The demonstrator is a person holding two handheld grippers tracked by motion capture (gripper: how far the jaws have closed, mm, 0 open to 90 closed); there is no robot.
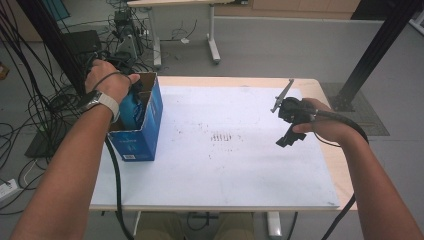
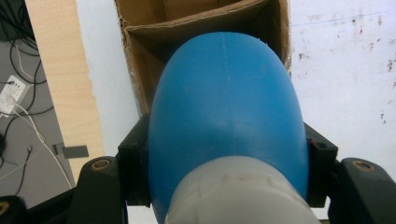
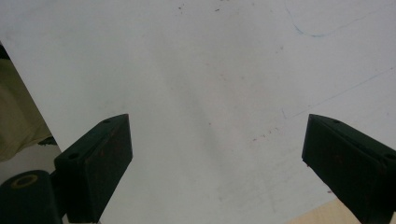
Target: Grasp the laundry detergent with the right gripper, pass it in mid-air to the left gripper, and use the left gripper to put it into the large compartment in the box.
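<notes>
A blue bottle (image 2: pixel 226 107) with a white cap is clamped between the 2 jaws of the left gripper (image 2: pixel 227 154) and is held in the mouth of the open blue cardboard box (image 1: pixel 150 117) at the table's (image 1: pixel 225 165) left edge. The right gripper (image 3: pixel 217 149) is held above the white tabletop, jaws spread wide with nothing between them.

Box (image 1: pixel 142 127) on table (image 1: pixel 225 175), left edge; bottle (image 2: pixel 226 116) over box opening (in left gripper (image 1: pixel 131 102)). Right gripper (image 1: pixel 289 125) above table's right side.
</notes>
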